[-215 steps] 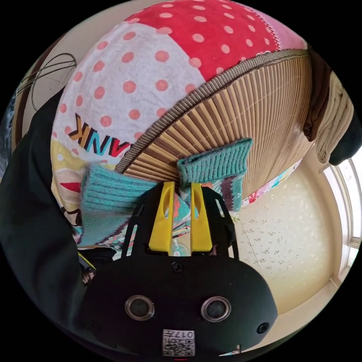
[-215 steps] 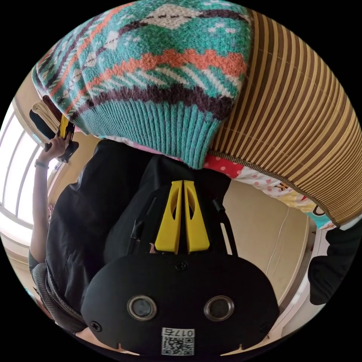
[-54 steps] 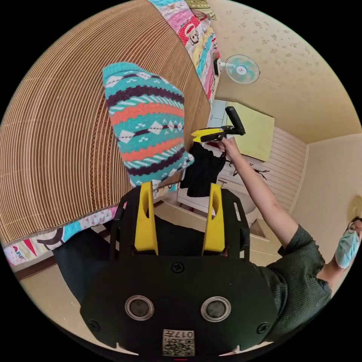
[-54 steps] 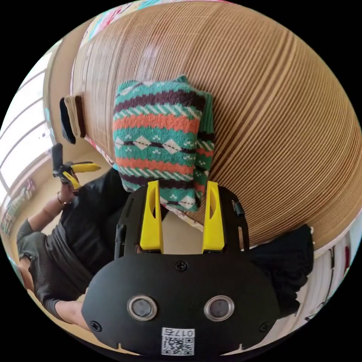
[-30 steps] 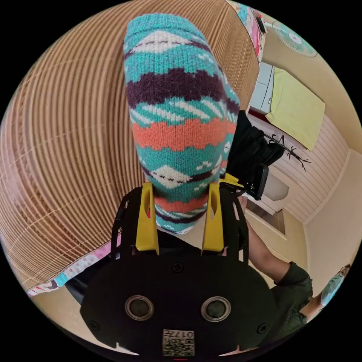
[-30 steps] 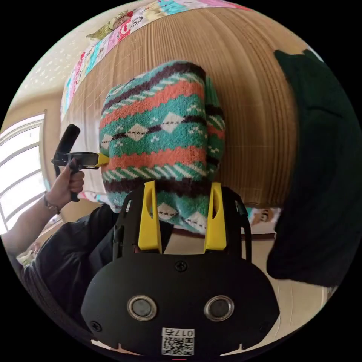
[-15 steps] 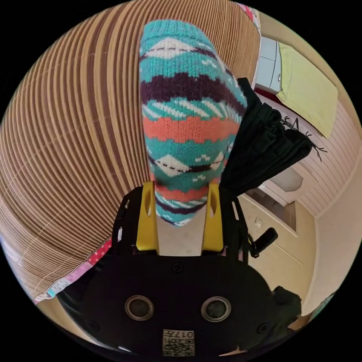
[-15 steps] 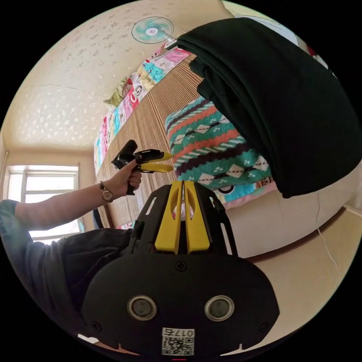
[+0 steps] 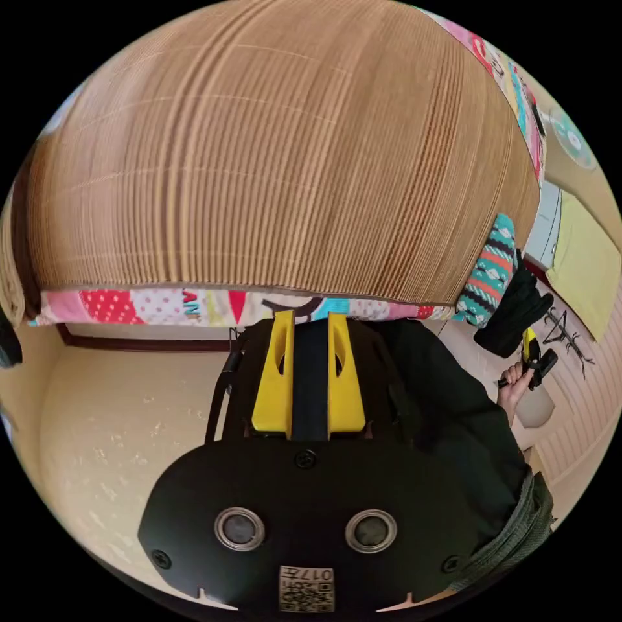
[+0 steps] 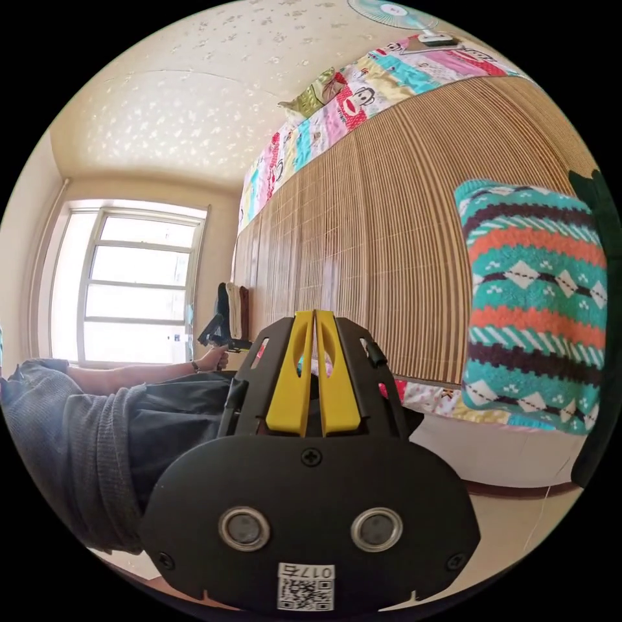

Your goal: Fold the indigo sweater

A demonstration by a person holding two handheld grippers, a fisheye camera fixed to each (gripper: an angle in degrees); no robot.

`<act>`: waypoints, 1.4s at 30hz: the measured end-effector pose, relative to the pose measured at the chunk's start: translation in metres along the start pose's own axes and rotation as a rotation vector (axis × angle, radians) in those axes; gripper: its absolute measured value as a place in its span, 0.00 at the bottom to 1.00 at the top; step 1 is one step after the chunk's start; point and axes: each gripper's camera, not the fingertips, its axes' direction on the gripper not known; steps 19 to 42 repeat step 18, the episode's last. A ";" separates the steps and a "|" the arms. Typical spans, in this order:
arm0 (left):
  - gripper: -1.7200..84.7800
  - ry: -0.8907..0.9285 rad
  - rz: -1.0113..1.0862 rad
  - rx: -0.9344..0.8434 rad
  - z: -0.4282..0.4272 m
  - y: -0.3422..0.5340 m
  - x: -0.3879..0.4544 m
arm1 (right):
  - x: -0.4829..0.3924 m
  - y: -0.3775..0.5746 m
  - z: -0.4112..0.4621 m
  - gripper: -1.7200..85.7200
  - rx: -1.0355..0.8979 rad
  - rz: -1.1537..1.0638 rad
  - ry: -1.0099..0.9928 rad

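- Both tongs have left the folded patterned sweater since half a second ago; the left tongs [image 9: 310, 324], then spread on either side of it, now stand nearly together with a narrow gap and hold nothing.
- One bamboo mat [image 9: 278, 149], of thin ribbed slats in tan and brown bands, covers the bed; the places below are told from it.
- One patchwork sheet [image 9: 194, 306] with dots and cartoon prints shows as a strip along the mat's near edge, and again along its far edge in the right gripper view.
- One patterned sweater [image 10: 534, 304], a chunky knit in teal, orange, dark purple and white bands with diamonds, lies folded into a block on the mat at its near edge.
- One dark garment [image 9: 512, 314], soft and bunched, lies just beside that sweater, at the mat's corner; whether it is indigo I cannot tell.
- Right tongs [image 10: 315, 317]: yellow jaws closed together, empty, off the mat's near edge.
- Small stack of folded clothes [image 10: 232, 310] sits at the mat's far end, by the window [image 10: 136, 285].
- One fan [image 10: 392, 11] is mounted beyond the mat's head end; the floor [image 9: 123, 414] below the mat is pale with small specks.
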 end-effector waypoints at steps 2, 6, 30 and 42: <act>0.11 0.047 -0.079 0.051 0.007 0.033 -0.046 | -0.011 -0.008 0.021 0.03 -0.020 -0.002 -0.015; 0.11 -0.090 -0.223 0.218 0.006 0.103 -0.120 | -0.032 -0.017 0.067 0.03 -0.025 0.038 -0.103; 0.19 -0.290 -0.389 0.581 -0.081 0.132 -0.275 | -0.086 -0.019 0.174 0.02 -0.050 0.113 -0.097; 0.19 -0.290 -0.389 0.581 -0.081 0.132 -0.275 | -0.086 -0.019 0.174 0.02 -0.050 0.113 -0.097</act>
